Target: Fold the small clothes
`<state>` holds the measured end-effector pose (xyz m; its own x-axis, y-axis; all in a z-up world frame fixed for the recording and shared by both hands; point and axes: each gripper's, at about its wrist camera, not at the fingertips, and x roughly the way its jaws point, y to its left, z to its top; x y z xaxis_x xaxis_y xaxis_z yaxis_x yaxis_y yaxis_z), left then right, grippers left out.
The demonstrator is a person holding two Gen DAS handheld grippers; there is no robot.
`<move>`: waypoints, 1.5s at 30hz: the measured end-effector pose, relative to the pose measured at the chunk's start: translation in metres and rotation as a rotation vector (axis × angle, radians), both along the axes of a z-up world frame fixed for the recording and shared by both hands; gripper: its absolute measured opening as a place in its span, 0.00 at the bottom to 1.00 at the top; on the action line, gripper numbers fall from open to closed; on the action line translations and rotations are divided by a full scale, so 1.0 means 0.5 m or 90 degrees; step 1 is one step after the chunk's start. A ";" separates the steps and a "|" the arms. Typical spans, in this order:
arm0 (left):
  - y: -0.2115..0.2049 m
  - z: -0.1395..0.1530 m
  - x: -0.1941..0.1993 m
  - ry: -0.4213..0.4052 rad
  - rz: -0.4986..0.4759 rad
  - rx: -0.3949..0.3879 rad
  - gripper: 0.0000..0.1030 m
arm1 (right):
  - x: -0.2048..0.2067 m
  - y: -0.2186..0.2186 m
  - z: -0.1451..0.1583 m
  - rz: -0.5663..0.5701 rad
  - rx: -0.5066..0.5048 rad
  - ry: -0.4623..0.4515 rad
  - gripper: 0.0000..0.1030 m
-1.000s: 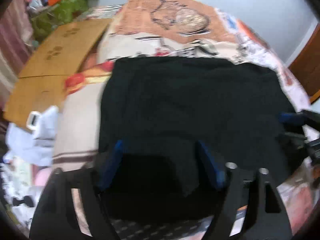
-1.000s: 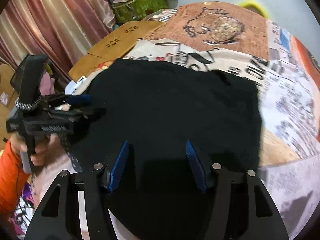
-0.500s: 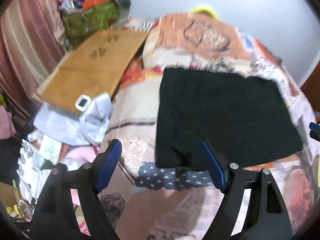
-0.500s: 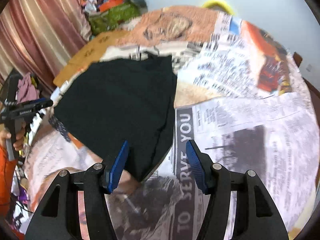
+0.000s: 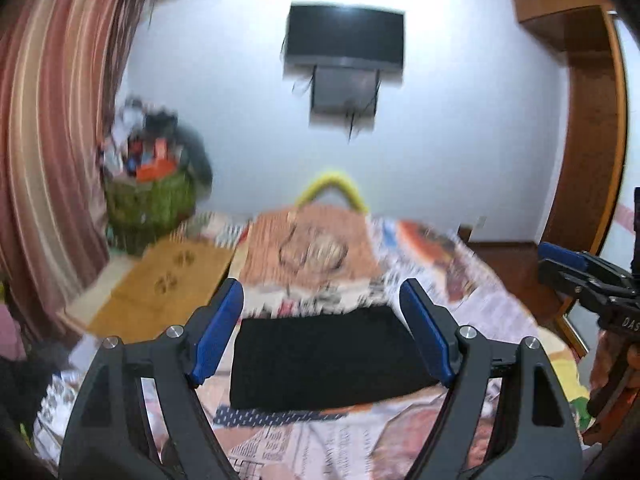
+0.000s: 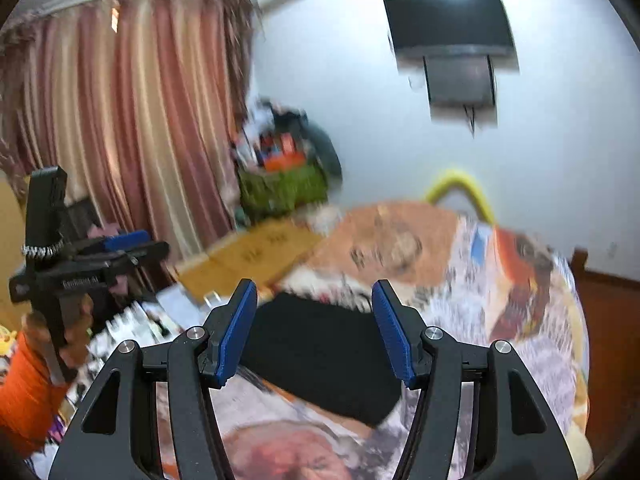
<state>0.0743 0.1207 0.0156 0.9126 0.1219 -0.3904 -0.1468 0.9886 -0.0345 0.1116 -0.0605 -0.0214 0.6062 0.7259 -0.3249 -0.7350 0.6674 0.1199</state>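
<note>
A folded black garment (image 5: pixel 324 356) lies flat on the printed bedspread (image 5: pixel 312 256), well below and ahead of both grippers. My left gripper (image 5: pixel 320 336) is held high above the bed, open, with nothing between its blue pads. In the right wrist view the same black garment (image 6: pixel 320 352) shows between the open fingers of my right gripper (image 6: pixel 314 332), which also hangs clear of it and holds nothing. The right gripper (image 5: pixel 576 268) appears at the right edge of the left wrist view. At the left of the right wrist view is the left gripper (image 6: pixel 120 244), held by a hand with an orange sleeve (image 6: pixel 28 392).
A flat cardboard sheet (image 5: pixel 160 292) lies off the bed's left side, with a green basket of clutter (image 5: pixel 148 196) behind it. Striped curtains (image 6: pixel 132 120) hang at the left. A wall-mounted TV (image 5: pixel 344 44) and a wooden door frame (image 5: pixel 592 128) are ahead.
Both grippers have let go of the black garment and risen well above the bed, tilting up so the wall and TV come into view. The garment stays folded on the bedspread.
</note>
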 end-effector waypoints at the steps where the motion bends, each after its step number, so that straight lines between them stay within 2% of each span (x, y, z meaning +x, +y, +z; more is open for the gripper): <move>1: -0.019 0.016 -0.019 -0.021 -0.002 0.011 0.78 | -0.017 -0.002 0.012 -0.003 0.011 -0.016 0.54; 5: -0.062 0.052 -0.082 -0.077 -0.002 0.030 0.78 | -0.082 -0.024 0.042 -0.015 0.055 -0.069 0.54; 8: -0.080 0.059 -0.121 -0.104 0.003 0.015 0.78 | -0.127 -0.035 0.053 -0.028 0.077 -0.097 0.54; 10: -0.082 0.055 -0.138 -0.108 0.002 0.000 0.79 | -0.153 -0.040 0.053 -0.040 0.086 -0.114 0.60; 12: -0.083 0.050 -0.152 -0.108 0.002 -0.012 0.85 | -0.165 -0.043 0.049 -0.058 0.092 -0.122 0.75; 16: -0.081 0.040 -0.171 -0.113 0.019 -0.014 0.96 | -0.168 -0.046 0.047 -0.087 0.082 -0.133 0.86; 18: -0.079 0.038 -0.177 -0.114 0.024 -0.019 1.00 | -0.165 -0.044 0.050 -0.103 0.077 -0.138 0.98; 19: -0.079 0.037 -0.182 -0.116 0.025 -0.021 1.00 | -0.165 -0.045 0.050 -0.113 0.076 -0.142 1.00; 45: -0.097 0.032 -0.204 -0.126 0.017 -0.016 1.00 | -0.189 -0.048 0.038 -0.125 0.058 -0.132 1.00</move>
<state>-0.0275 0.0723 0.0316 0.9683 0.1402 -0.2066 -0.1614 0.9828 -0.0893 0.0169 -0.0847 -0.0025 0.7842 0.6091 -0.1184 -0.6084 0.7923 0.0458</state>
